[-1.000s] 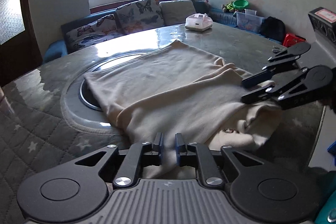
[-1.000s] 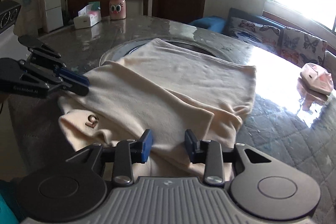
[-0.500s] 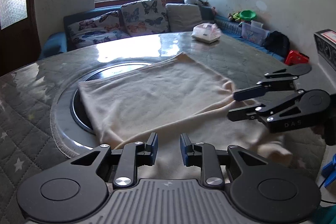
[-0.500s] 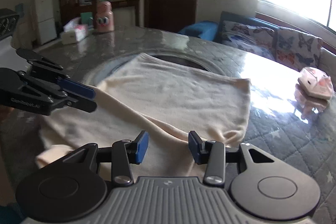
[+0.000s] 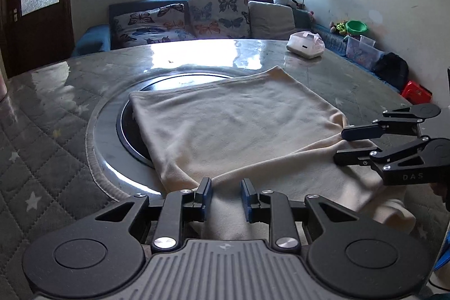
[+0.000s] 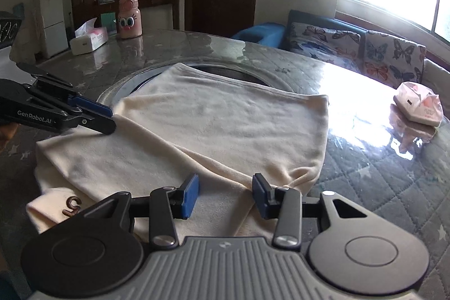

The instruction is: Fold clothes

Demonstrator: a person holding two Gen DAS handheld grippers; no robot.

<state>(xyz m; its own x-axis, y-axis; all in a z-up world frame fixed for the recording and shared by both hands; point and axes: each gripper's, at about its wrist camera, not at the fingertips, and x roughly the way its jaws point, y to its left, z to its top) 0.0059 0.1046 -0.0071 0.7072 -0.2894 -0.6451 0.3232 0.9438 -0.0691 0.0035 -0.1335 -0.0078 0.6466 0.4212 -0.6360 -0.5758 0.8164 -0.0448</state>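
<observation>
A cream garment (image 5: pixel 233 125) lies spread on the round table, its near part folded over along a diagonal ridge; a brown logo (image 6: pixel 72 206) shows on the lowest layer. My left gripper (image 5: pixel 225 196) sits low at the near left end of that ridge, jaws a little apart, fabric lying in the gap without being pinched. It also shows in the right wrist view, left gripper (image 6: pixel 111 120), its tips on the cloth's edge. My right gripper (image 6: pixel 225 196) stands open over the ridge's other end; from the left wrist view the right gripper (image 5: pixel 341 144) has fabric between its separated fingers.
The garment covers part of a dark round inset (image 5: pixel 126 120) in the quilted table cover (image 5: pixel 42 148). A tissue pack (image 5: pixel 305 45) lies far right, a tissue box (image 6: pixel 88 40) and pink bottle (image 6: pixel 129 18) far left. A butterfly-print sofa (image 5: pixel 197 16) runs behind.
Both views have drawn back toward the table's near edge. The garment went from bunched and rumpled to flat, with a straight fold ridge between the two grippers. Jaw gaps look about the same.
</observation>
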